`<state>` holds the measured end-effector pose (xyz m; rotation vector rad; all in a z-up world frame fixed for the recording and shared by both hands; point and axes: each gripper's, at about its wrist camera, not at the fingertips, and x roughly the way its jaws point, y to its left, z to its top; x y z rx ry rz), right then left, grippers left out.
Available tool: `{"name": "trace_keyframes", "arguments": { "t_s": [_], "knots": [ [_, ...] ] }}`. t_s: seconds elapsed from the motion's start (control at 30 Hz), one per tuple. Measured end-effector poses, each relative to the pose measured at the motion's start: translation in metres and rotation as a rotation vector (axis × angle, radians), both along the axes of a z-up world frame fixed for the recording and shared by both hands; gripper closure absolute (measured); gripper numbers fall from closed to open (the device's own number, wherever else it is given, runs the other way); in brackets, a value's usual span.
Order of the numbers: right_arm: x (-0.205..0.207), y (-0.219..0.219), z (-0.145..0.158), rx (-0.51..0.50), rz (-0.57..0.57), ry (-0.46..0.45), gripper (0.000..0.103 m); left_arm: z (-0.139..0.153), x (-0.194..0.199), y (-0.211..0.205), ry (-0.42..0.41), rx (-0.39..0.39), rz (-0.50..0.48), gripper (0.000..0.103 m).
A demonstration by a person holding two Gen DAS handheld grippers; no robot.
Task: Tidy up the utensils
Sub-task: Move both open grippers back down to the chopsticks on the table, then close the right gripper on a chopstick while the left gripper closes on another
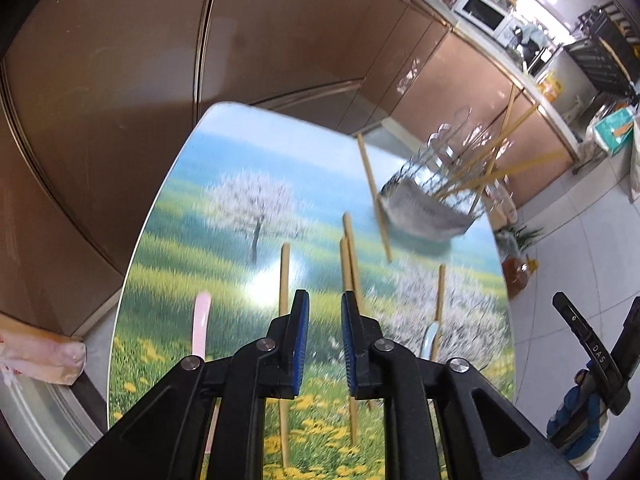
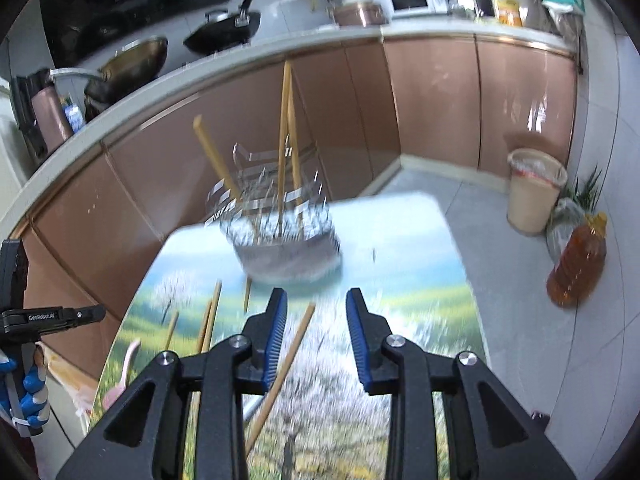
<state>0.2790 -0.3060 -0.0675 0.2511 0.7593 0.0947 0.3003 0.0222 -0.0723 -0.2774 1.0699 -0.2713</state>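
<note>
Several wooden chopsticks (image 1: 285,280) lie loose on the table (image 1: 180,208), which is printed with a landscape. A pink spoon (image 1: 200,320) lies at their left. A wire utensil holder (image 1: 424,208) at the table's far end has several chopsticks standing in it. My left gripper (image 1: 325,312) hovers over the loose chopsticks, open by a narrow gap with nothing between its pads. My right gripper (image 2: 318,308) is open above one chopstick (image 2: 298,340) that lies flat on the table below it. The holder (image 2: 280,236) stands just beyond it, and the pink spoon (image 2: 124,368) lies at the left.
Brown cabinet fronts (image 2: 432,96) run close behind the table, with pans on the counter above. A beige bin (image 2: 534,190) and an oil bottle (image 2: 576,264) stand on the tiled floor to the right. A gloved hand holds the left gripper (image 2: 52,316) at the left edge.
</note>
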Motion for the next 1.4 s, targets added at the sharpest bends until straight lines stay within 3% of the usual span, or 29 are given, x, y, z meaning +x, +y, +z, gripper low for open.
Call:
{"name": "trace_keyframes", "arguments": {
  "t_s": [0.43, 0.77, 1.13, 1.4],
  "knots": [
    [0.019, 0.034, -0.076, 0.038, 0.045, 0.235, 0.074, -0.056, 0.009, -0.010, 0.117, 0.058, -0.013, 0.073],
    [0.061, 0.056, -0.125, -0.004, 0.045, 0.349, 0.074, -0.082, 0.039, -0.007, 0.160, 0.112, 0.010, 0.069],
    [0.078, 0.064, -0.134, -0.097, 0.081, 0.383, 0.075, -0.096, 0.050, -0.021, 0.182, 0.165, -0.013, 0.069],
    [0.069, 0.062, -0.134, -0.147, 0.113, 0.379, 0.084, -0.098, 0.049, -0.024, 0.169, 0.189, -0.022, 0.072]
  ]
}}
